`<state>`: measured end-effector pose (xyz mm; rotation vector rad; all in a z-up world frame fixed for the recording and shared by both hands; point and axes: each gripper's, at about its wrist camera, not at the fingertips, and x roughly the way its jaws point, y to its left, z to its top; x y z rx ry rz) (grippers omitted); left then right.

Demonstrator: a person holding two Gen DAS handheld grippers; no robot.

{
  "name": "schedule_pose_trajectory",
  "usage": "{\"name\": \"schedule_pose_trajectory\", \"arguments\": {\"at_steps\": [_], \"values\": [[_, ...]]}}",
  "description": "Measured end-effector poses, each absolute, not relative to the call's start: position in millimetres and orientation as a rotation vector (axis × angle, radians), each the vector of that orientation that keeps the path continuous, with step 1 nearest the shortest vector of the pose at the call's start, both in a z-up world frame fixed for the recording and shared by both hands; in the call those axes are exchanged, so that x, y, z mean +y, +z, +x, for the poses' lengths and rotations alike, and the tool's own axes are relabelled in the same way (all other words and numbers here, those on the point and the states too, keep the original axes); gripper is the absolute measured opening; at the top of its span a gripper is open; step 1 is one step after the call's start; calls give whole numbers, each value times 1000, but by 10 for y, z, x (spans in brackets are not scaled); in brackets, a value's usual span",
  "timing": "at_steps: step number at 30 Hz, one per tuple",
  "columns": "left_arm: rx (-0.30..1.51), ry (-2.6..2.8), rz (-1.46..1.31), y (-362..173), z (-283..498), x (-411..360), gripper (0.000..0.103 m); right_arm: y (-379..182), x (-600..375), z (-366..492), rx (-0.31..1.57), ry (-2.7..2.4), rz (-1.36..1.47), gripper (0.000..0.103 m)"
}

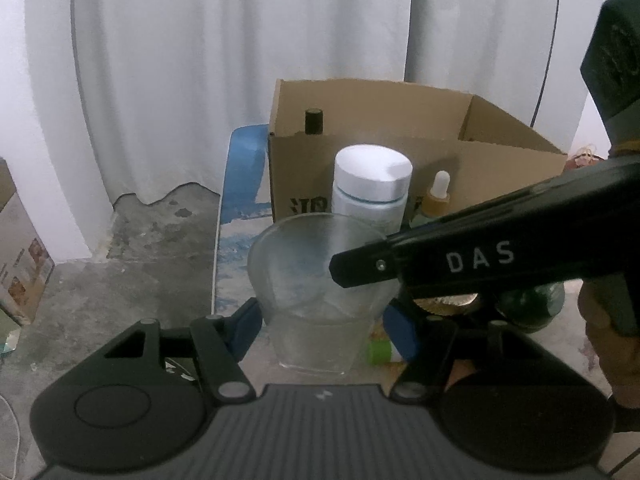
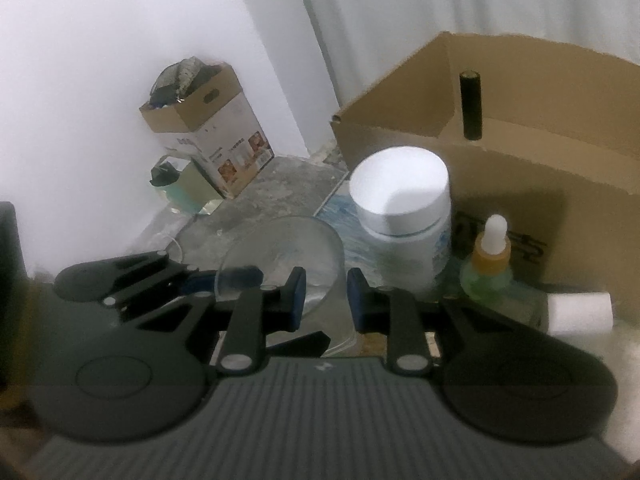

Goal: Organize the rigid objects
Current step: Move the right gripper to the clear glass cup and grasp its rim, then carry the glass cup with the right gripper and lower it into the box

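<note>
A clear glass tumbler (image 1: 316,320) stands upright on the patterned surface. My left gripper (image 1: 324,328) is shut on it, one blue pad against each side low down. My right gripper (image 2: 326,302) comes in from the right and is shut on the tumbler's (image 2: 280,256) right wall, one pad inside the rim and one outside. In the left wrist view its black fingers (image 1: 360,266) reach over the mouth of the glass. Behind the glass stand a white-lidded jar (image 1: 372,188) and a small dropper bottle (image 1: 438,196).
An open cardboard box (image 1: 500,148) stands at the back with a black cylinder (image 1: 313,121) upright inside. A white roll (image 2: 580,312) lies on the right, near a dark green bottle (image 1: 532,308). A printed carton (image 2: 212,140) sits on the floor by the wall.
</note>
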<state>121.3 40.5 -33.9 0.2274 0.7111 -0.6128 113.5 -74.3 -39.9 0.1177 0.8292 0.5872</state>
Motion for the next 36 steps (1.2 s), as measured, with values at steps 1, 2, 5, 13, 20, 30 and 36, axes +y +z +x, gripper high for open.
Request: {"name": "schedule_pose_trajectory", "arguments": {"at_steps": [1, 2, 5, 13, 20, 30, 36], "values": [[707, -610, 228, -313, 1189, 415, 68, -382, -743, 1111, 824, 591, 119, 22], [702, -608, 230, -287, 1164, 420, 68, -364, -742, 1083, 819, 594, 120, 22], [678, -594, 240, -194, 1056, 436, 68, -292, -748, 989, 794, 607, 122, 22], [582, -557, 264, 201, 758, 430, 68, 60, -837, 683, 690, 649, 143, 22], [484, -586, 300, 589, 705, 196, 68, 472, -1048, 540, 567, 649, 135, 22], [422, -646, 333, 1023, 1232, -453, 68, 965, -1435, 914, 482, 601, 97, 22], [537, -681, 336, 1019, 1944, -892, 68, 958, -1660, 1602, 570, 590, 142, 23]]}}
